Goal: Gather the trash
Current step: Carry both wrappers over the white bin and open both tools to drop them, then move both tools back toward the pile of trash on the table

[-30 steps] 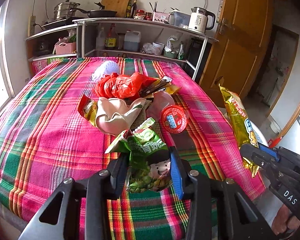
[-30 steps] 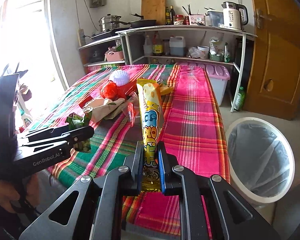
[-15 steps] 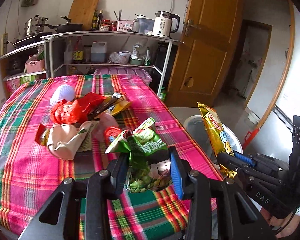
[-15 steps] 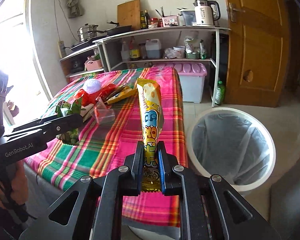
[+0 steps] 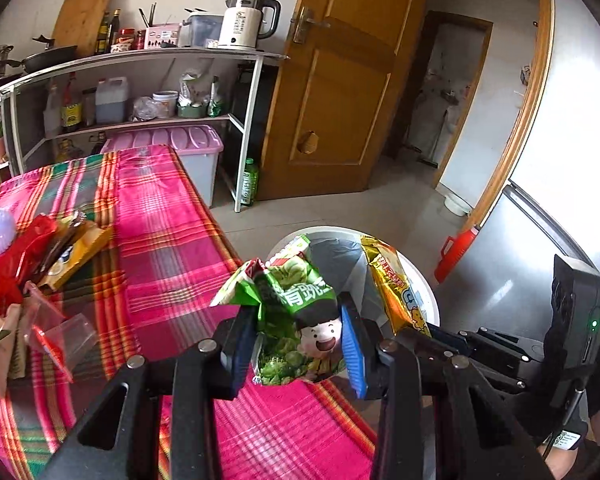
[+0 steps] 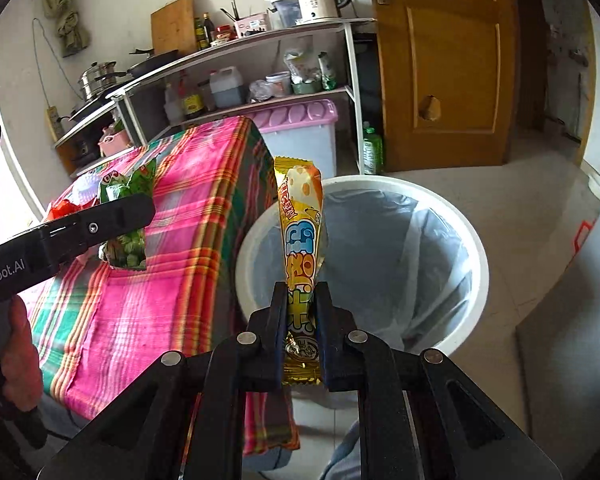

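Note:
My left gripper (image 5: pixel 296 336) is shut on a crumpled green snack bag (image 5: pixel 296 320) and holds it above the table's right edge, next to the white trash bin (image 5: pixel 424 280). The green bag also shows in the right wrist view (image 6: pixel 128 216). My right gripper (image 6: pixel 301 312) is shut on a long yellow snack wrapper (image 6: pixel 302 240) held upright in front of the bin's (image 6: pixel 476 248) open mouth. The wrapper also shows in the left wrist view (image 5: pixel 396 288). More trash lies on the table: a red plastic bag (image 5: pixel 4 280), wrappers (image 5: pixel 76 248) and a clear cup (image 5: pixel 60 332).
The table has a pink plaid cloth (image 5: pixel 160 216). The bin, lined with a clear bag, stands on the floor right of it. A metal shelf (image 5: pixel 148 64) with kitchenware, a pink-lidded storage box (image 5: pixel 188 152) and a wooden door (image 5: pixel 340 80) stand behind. A silver fridge (image 5: pixel 572 160) is at right.
Both grippers have swung right from the table toward the bin, each still holding its wrapper. The bin is now much closer and right under the yellow wrapper.

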`<action>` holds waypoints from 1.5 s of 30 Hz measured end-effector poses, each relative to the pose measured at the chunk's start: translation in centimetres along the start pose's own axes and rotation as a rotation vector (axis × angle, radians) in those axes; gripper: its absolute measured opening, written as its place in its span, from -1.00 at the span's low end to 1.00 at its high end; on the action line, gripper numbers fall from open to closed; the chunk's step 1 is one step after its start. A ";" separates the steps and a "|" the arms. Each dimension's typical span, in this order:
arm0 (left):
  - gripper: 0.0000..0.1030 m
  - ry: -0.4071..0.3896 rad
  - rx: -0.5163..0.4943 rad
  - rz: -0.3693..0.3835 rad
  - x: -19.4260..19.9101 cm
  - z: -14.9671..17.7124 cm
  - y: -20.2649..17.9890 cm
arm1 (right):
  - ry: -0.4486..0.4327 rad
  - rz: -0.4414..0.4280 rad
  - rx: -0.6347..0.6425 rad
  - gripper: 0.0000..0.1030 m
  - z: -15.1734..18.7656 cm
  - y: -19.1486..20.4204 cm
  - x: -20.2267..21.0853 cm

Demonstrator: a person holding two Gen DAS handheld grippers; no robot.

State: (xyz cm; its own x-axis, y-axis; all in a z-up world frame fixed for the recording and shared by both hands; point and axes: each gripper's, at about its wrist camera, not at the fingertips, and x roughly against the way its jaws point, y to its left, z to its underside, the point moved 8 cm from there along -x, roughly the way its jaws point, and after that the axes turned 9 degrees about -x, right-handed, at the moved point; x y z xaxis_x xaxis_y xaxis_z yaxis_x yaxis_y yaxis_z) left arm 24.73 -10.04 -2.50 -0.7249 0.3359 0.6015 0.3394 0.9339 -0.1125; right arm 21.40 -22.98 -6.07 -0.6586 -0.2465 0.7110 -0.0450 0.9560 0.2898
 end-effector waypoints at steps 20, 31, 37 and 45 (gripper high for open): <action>0.14 0.115 0.022 0.094 -7.1 -0.4 -3.0 | 0.038 0.047 -0.095 -0.30 -0.1 -5.4 -2.8; 0.29 0.078 0.034 0.112 -6.1 -0.9 -2.9 | 0.001 0.062 -0.095 -0.28 -0.5 -5.5 -1.0; 0.29 0.040 0.045 0.090 -4.3 -1.3 -2.3 | -0.030 0.048 -0.077 -0.28 -1.0 -4.6 0.5; 0.29 -0.047 0.043 -0.023 1.1 -1.4 -0.3 | -0.079 0.009 -0.026 -0.28 -1.4 -1.6 3.0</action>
State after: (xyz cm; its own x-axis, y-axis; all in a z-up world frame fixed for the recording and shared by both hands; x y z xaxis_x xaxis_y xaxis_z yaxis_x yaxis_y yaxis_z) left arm 24.68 -10.10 -0.72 -0.7599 0.3187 0.5666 0.2969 0.9455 -0.1337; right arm 20.58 -25.43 -3.52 -0.7165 -0.2236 0.6608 -0.0202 0.9535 0.3007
